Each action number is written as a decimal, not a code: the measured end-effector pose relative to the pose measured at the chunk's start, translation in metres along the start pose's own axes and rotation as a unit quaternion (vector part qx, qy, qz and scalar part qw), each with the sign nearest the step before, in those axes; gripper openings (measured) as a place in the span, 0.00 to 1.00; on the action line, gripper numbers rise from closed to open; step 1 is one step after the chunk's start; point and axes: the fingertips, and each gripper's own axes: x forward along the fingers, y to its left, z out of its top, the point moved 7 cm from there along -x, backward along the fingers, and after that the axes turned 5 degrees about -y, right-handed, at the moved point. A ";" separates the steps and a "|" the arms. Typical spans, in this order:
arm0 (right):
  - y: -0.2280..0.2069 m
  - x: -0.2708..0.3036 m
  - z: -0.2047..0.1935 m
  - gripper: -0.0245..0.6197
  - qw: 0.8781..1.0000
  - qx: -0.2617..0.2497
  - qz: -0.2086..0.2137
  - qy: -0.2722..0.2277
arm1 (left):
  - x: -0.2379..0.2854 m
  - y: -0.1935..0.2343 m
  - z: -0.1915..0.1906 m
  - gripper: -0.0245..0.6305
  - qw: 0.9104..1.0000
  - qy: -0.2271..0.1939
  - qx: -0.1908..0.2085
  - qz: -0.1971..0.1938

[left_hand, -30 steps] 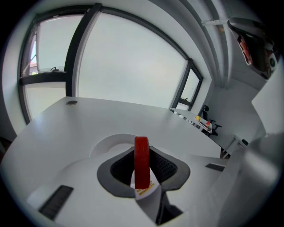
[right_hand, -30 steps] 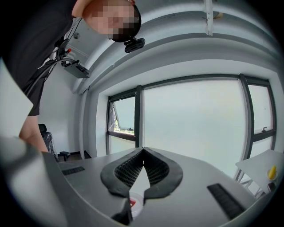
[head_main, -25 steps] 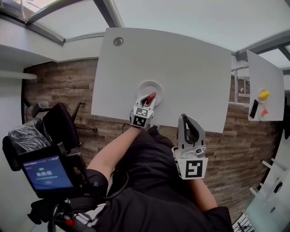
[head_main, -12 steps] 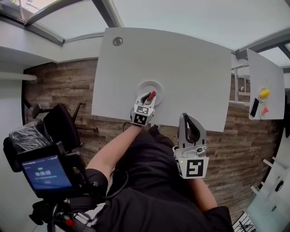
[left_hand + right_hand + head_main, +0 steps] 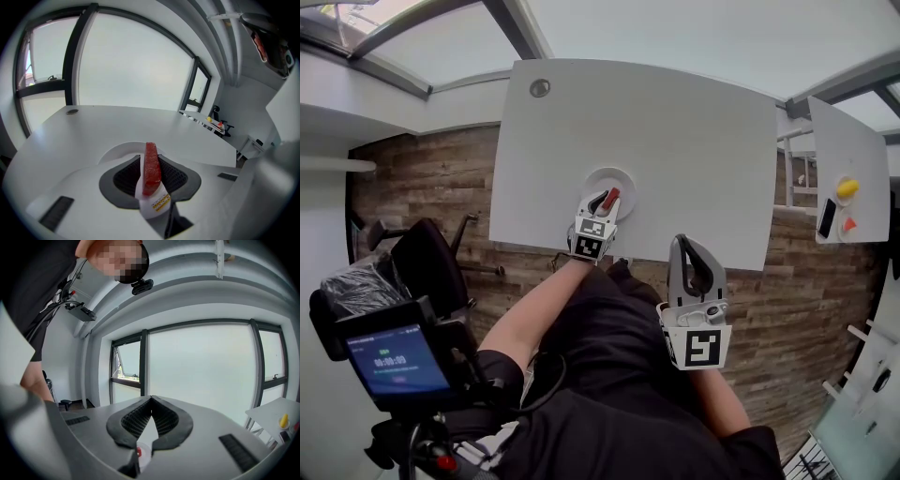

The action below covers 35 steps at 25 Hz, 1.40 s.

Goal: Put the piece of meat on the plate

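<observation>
Clamping the meat slice (image 5: 151, 168), the left gripper (image 5: 603, 201) tilts over the plate (image 5: 626, 177) near the front edge of the table (image 5: 675, 122); the right gripper (image 5: 689, 248) sits closed, off-table.

The red, slab-shaped piece of meat (image 5: 151, 169) stood on edge, pinched in the left claw (image 5: 150, 158), just over the round white plate (image 5: 622, 175) near the tabletop's (image 5: 675, 122) front edge.

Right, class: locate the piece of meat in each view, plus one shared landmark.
Head view: piece of meat at centre, in the left gripper, over the plate.
Left gripper view: lower centre, clamped between the jaws.
Right gripper view: tiny red speck at the bottom, likely it.
Landmark: the white plate.
</observation>
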 end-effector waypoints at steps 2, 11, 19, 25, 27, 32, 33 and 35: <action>0.000 0.000 0.000 0.05 1.000 0.000 0.000 -0.003 | 0.000 0.002 0.001 0.19 1.000 -0.005 -0.003 0.001; 0.001 0.001 0.000 0.05 1.000 0.002 0.005 -0.002 | 0.002 0.012 -0.007 0.31 1.000 0.008 -0.029 -0.006; 0.001 0.000 -0.001 0.05 1.000 0.000 0.004 0.001 | 0.001 0.012 -0.004 0.31 1.000 0.000 -0.029 0.002; 0.002 0.000 0.000 0.05 1.000 0.000 0.005 -0.006 | 0.002 0.014 -0.005 0.31 0.999 0.016 -0.033 0.012; 0.003 0.001 0.000 0.05 1.000 -0.005 0.009 -0.008 | 0.000 0.017 -0.004 0.31 0.999 0.013 -0.040 0.019; 0.002 0.000 -0.002 0.05 1.000 -0.002 0.007 0.000 | -0.001 0.026 -0.006 0.31 0.998 0.014 -0.053 0.031; 0.001 0.000 -0.002 0.05 1.000 0.000 0.006 0.000 | -0.001 0.027 -0.008 0.31 0.998 0.017 -0.054 0.030; 0.002 0.000 -0.002 0.05 1.000 0.002 0.007 0.000 | -0.002 0.027 -0.010 0.31 0.998 0.021 -0.052 0.026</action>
